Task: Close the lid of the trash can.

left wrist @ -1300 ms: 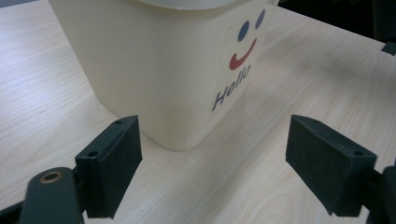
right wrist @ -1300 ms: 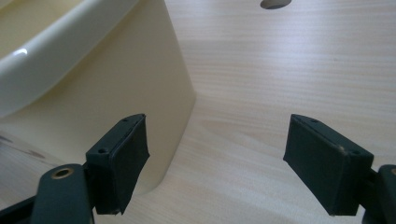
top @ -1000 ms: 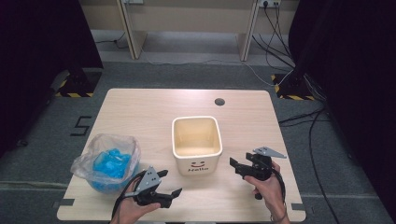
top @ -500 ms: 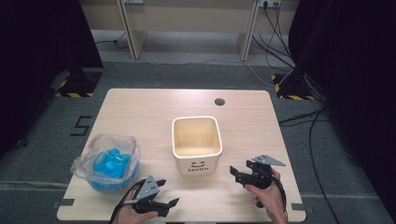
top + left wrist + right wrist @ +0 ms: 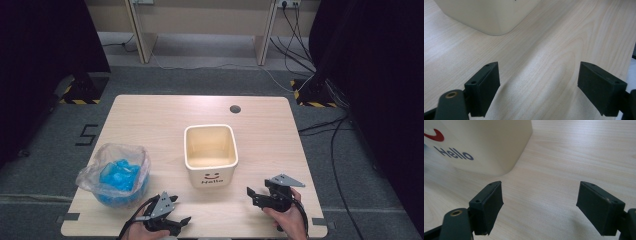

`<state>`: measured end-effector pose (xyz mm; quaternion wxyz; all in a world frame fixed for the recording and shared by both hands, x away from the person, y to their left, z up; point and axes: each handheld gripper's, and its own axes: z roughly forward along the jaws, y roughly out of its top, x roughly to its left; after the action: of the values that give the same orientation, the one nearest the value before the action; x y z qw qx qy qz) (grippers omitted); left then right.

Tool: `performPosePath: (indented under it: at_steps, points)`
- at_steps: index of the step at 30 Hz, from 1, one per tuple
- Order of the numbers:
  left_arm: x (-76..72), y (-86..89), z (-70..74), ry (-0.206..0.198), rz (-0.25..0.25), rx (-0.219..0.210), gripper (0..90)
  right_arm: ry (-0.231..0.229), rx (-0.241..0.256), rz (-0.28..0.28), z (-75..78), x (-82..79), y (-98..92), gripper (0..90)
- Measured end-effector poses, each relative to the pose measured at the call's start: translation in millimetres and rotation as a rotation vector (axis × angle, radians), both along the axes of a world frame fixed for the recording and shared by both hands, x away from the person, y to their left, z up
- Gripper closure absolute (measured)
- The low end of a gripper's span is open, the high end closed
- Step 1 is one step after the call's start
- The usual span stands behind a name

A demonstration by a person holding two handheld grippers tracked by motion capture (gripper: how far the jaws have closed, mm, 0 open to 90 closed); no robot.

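A cream square bin (image 5: 210, 153) with a smiley and "Hello" on its front stands mid-table, empty inside. Left of it sits a blue tub (image 5: 116, 176) lined with a clear plastic bag holding blue material. My left gripper (image 5: 176, 222) rests low near the front edge, below and left of the bin, open with nothing between its jaws. In the left gripper view (image 5: 537, 92) the bin's corner (image 5: 489, 15) lies ahead over bare wood. My right gripper (image 5: 254, 195) sits right of the bin, open and empty. The right gripper view (image 5: 539, 208) shows the bin's "Hello" face (image 5: 476, 145) close ahead.
The light wooden table (image 5: 150, 120) has a dark cable hole (image 5: 235, 109) near its far edge. Around it is grey carpet, with cables (image 5: 330, 130) trailing on the right and desk legs beyond.
Both grippers have drawn back toward the front edge of the table. The left one moved lower and slightly right; the right one dropped a little. Both stayed open.
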<state>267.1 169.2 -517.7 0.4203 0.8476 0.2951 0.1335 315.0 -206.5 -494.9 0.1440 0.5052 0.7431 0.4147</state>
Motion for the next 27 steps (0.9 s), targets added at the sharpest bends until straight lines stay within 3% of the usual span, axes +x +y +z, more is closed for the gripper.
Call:
performPosePath:
  at_steps: [10, 27]
  points:
    - [3.8, 3.0, -2.7, 0.014, 0.016, 0.029, 17.2, 0.006, -0.018, 0.002, -5.8, -9.4, -3.5, 19.6]
    - [4.6, 4.0, -1.6, 0.015, 0.025, 0.016, 17.1, 0.008, -0.014, -0.005, -7.7, -9.1, -5.0, 19.3]
